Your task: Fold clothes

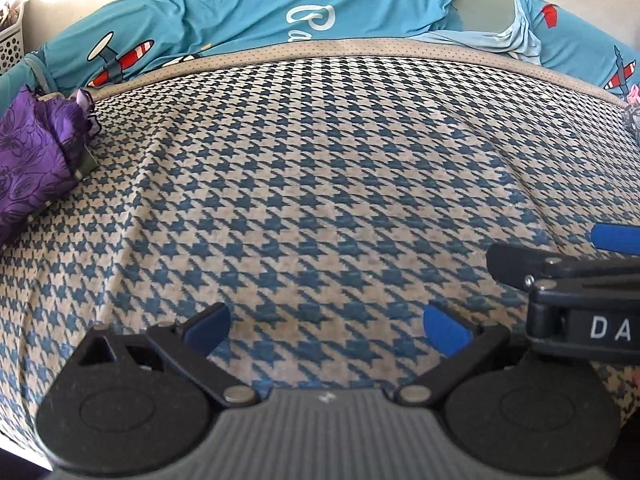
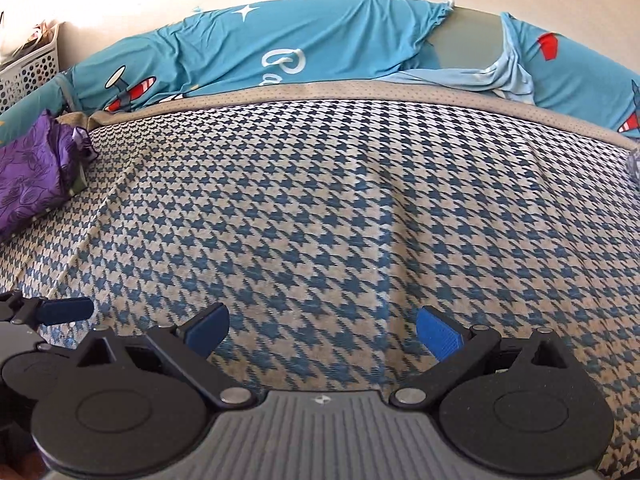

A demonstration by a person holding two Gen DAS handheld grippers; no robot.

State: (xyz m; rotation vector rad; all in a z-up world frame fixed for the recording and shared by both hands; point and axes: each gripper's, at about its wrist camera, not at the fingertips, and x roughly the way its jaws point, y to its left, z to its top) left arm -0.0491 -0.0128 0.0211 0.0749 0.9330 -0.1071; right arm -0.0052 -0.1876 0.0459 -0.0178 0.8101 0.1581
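Observation:
A folded purple floral garment [image 1: 32,160] [image 2: 32,184] lies at the left edge of the bed. My left gripper [image 1: 326,328] hovers open over the blue-and-cream houndstooth blanket [image 1: 320,200], nothing between its blue pads. My right gripper [image 2: 322,330] is open as well, over the same blanket [image 2: 340,208], and holds nothing. The two grippers sit side by side: the right one shows at the right edge of the left wrist view [image 1: 576,280], and the left one at the left edge of the right wrist view [image 2: 48,312].
Teal bedding with aeroplane prints [image 1: 260,28] [image 2: 280,48] is bunched along the far side against a pale wall. A white perforated basket [image 1: 10,40] [image 2: 28,68] stands at the far left. Bits of other fabric [image 1: 632,112] peek in at the right edge.

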